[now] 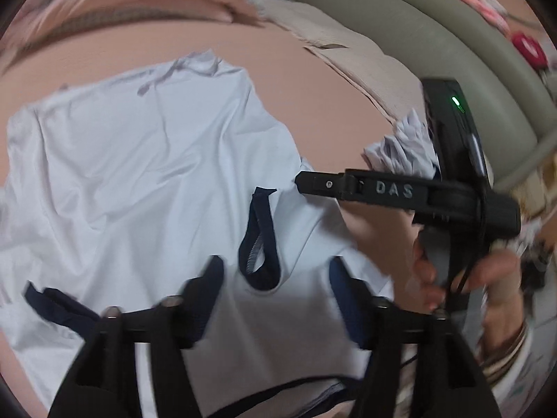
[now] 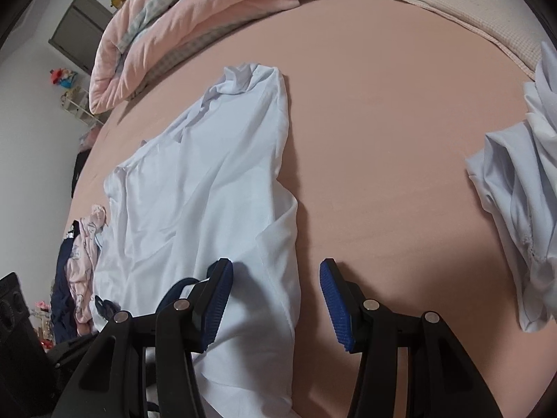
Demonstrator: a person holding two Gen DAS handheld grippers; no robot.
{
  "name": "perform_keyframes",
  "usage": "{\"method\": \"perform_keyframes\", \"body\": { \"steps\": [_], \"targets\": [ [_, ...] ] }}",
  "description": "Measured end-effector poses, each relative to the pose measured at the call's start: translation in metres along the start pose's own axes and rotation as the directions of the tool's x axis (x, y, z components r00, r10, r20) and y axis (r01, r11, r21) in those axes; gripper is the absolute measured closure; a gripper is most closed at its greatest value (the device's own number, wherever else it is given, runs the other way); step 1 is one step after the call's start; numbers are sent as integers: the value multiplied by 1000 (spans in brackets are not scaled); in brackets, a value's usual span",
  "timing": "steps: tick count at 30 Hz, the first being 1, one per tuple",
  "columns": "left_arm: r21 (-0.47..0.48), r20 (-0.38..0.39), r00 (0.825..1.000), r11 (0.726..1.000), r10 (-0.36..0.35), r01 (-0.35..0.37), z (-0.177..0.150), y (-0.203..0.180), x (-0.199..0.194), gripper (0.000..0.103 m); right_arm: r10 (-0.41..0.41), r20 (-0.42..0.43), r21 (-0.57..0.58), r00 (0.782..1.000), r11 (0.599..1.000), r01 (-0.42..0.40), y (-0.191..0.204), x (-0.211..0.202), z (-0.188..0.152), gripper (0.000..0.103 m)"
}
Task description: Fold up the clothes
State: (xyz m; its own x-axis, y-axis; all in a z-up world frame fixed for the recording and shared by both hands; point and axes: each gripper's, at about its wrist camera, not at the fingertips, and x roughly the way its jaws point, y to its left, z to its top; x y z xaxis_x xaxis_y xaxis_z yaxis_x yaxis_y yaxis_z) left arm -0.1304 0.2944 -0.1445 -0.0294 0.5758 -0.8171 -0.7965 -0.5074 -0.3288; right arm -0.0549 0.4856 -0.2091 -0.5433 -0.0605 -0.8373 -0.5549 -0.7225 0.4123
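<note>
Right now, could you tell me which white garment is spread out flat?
The white shirt with navy trim, spread beneath both grippers; the other white garment lies crumpled to the right.

My left wrist view is smeared by motion: the left gripper's two black fingers (image 1: 275, 299) blur at their tips, and I cannot tell whether they touch the pale white shirt with navy trim (image 1: 156, 174). That shirt runs off the bottom edge. The coloured round shapes (image 1: 487, 3) at the top right are too blurred to identify. In my right wrist view, the crumpled white garment (image 2: 522, 209) is cut by the right edge, and the small toys (image 2: 64, 76) are too tiny to name.
</note>
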Motion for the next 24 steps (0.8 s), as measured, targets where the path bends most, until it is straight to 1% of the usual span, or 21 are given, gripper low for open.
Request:
{"method": "perform_keyframes", "body": {
  "steps": [1,3,5,8,9,13,16,17,19,20,24],
  "targets": [
    [29,10,1000,1000,4,-4,-2,-3,-3,40,-10,-2,-10,1000,1000,10,0,-1,0,52],
    [69,21,1000,998,-10,9,-5,-8,-4,40,-26,-5,-29,1000,999,26,0,-2,-2,51],
    [116,16,1000,993,-7,5,-6,-14,0,40,-28,-15,-38,999,999,27,-1,-2,-3,52],
    [157,25,999,987,43,-47,-5,-22,10,40,-27,-33,-48,999,999,26,1,1,-5,51],
    [163,28,999,985,45,-49,-5,-23,13,40,-29,-38,-56,999,998,27,3,3,-6,51],
    [151,22,998,987,59,-62,-1,-18,22,41,-52,-45,-98,998,994,47,11,5,-10,51],
    [143,31,997,987,74,-77,-2,-15,26,41,-52,-47,-106,998,993,47,10,4,-11,52],
    [136,25,996,987,86,-89,-2,-14,28,41,-51,-50,-103,997,994,46,10,4,-11,52],
    [112,12,990,984,140,-140,-5,-12,35,41,-48,-54,-97,997,994,43,9,5,-12,52],
    [102,7,989,984,150,-150,-6,-10,37,41,-47,-54,-94,997,995,41,9,5,-12,52],
    [64,-8,988,986,153,-152,-4,-7,45,41,-40,-55,-84,998,996,35,8,6,-14,52]
  ]
}}
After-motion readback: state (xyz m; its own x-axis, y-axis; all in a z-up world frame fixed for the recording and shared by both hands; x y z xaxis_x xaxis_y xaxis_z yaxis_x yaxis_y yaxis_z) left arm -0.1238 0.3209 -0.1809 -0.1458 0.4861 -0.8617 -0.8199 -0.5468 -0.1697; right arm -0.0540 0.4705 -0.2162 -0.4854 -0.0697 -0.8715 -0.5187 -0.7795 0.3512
